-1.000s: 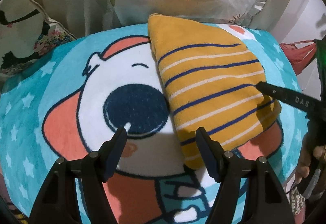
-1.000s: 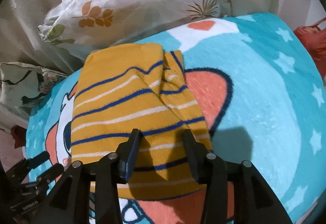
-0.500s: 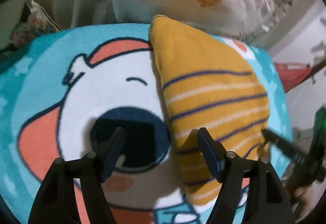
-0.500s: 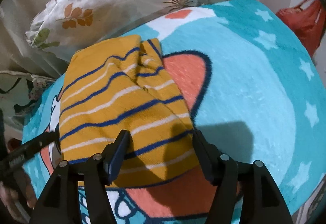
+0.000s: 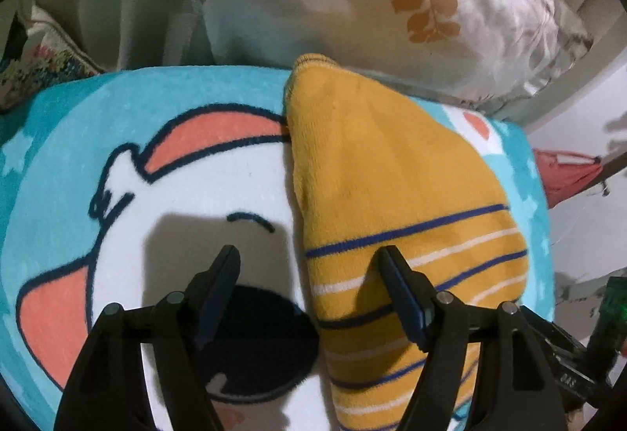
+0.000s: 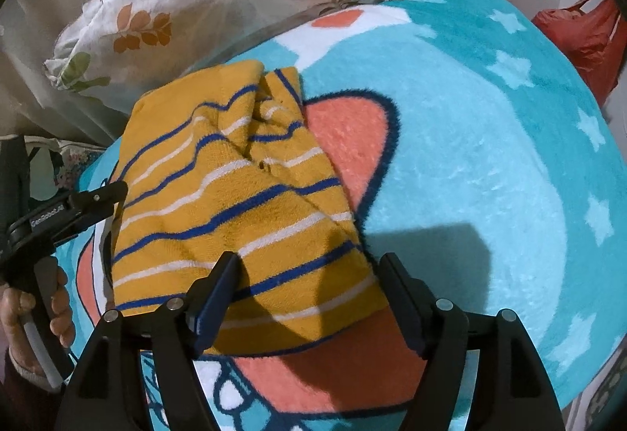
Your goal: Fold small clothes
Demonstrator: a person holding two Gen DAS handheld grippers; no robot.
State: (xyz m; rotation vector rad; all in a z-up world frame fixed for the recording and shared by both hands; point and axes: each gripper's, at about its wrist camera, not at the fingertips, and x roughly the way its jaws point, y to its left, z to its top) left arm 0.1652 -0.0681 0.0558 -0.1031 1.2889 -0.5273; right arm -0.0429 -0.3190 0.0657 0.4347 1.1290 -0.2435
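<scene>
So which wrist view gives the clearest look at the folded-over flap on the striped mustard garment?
The right wrist view. There the striped mustard garment lies nearly whole, with the overlapping flap and its creases visible along the right side. The left wrist view shows only a smooth side of it, partly behind a gripper finger; the flap is out of sight.

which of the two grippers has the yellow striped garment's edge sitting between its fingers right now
The right gripper: the yellow striped garment's lower corner lies between its open fingers. The left gripper is open over the cartoon blanket at the garment's edge.
</scene>
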